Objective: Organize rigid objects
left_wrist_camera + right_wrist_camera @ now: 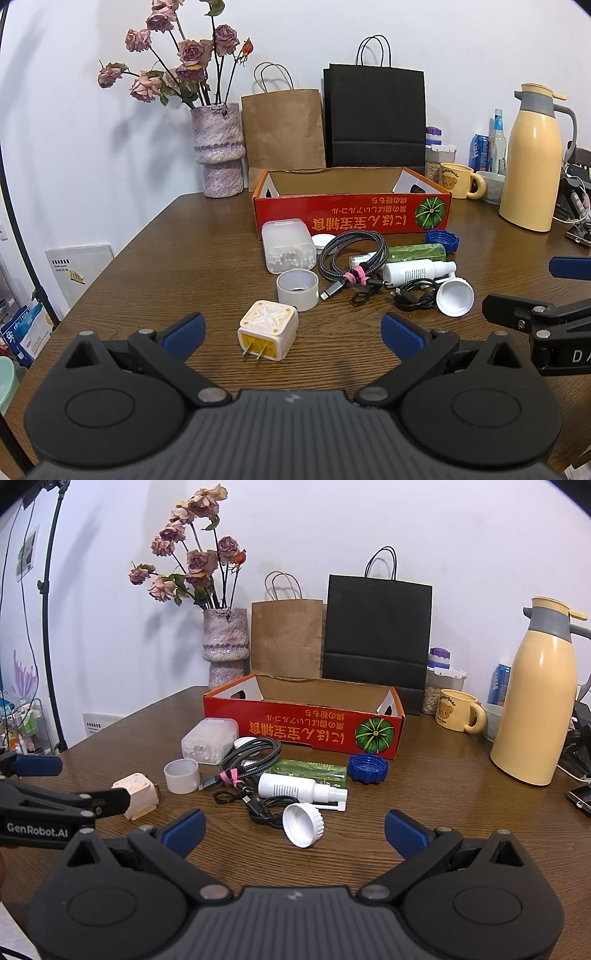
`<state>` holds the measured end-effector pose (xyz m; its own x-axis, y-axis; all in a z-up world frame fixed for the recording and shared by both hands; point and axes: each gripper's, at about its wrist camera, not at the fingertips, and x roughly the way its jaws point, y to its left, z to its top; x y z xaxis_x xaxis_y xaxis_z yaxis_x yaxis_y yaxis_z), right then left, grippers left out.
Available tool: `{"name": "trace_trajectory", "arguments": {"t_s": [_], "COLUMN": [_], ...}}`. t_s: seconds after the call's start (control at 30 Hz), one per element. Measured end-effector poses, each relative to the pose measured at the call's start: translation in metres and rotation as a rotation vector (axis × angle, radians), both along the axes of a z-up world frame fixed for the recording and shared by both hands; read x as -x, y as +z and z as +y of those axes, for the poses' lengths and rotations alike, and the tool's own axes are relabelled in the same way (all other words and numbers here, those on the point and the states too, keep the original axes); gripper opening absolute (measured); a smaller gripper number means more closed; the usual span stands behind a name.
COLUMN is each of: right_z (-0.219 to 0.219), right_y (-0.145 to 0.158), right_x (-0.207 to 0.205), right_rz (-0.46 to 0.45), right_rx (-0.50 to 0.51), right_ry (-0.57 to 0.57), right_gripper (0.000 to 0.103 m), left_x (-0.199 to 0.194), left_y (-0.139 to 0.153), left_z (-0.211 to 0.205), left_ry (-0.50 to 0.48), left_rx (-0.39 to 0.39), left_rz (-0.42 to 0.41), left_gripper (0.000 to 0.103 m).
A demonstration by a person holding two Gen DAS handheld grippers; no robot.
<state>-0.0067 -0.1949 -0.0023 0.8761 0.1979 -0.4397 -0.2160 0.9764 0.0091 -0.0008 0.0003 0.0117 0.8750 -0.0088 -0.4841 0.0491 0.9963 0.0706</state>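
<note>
charger (267, 335) is seen lying on the worktop (155, 258) straight ahead of the left gripper (293, 334), between its spread-wide, empty fingers; its prongs are pointed back at that gripper; being near cubic, no long axis is offered; the right gripper (294, 832), likewise agape and empty, is judged farther off, nearer the white cap (303, 824); the box (351, 216) is set beyond.

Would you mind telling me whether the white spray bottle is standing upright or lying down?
Lying down. The white spray bottle rests on its side on the table, nozzle pointing right, beside the green bottle.
</note>
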Motion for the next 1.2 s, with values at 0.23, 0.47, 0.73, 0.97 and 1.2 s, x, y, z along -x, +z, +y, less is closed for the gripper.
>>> {"name": "trace_trajectory", "arguments": {"t_s": [0.23, 0.47, 0.73, 0.97, 1.2], "right_z": [0.0005, 0.0005, 0.0004, 0.0008, 0.0017], "right_y": [0.0003, 0.0008, 0.0006, 0.0055, 0.0077], "right_x": [0.0009, 0.0010, 0.0016, 0.0048, 0.0061], "right_rz": [-0.001, -0.003, -0.003, -0.005, -0.007], "right_rx": [0.001, 0.001, 0.001, 0.002, 0.004], "right_ry": [0.000, 0.000, 0.000, 0.002, 0.004], "right_gripper": [0.103, 0.103, 0.103, 0.103, 0.103], "left_x": [0.0003, 0.0005, 0.0020, 0.0049, 0.0053], "left_y": [-0.0002, 0.0007, 0.0002, 0.0051, 0.0083], "left_z": [0.0000, 0.0000, 0.0000, -0.0005, -0.0007], "left_ry": [0.000, 0.000, 0.001, 0.000, 0.001], "left_rx": [0.000, 0.000, 0.000, 0.001, 0.002], "left_rz": [-0.001, -0.002, -0.003, -0.008, -0.009], "left_gripper": [0.103, 0.103, 0.103, 0.103, 0.103]}}
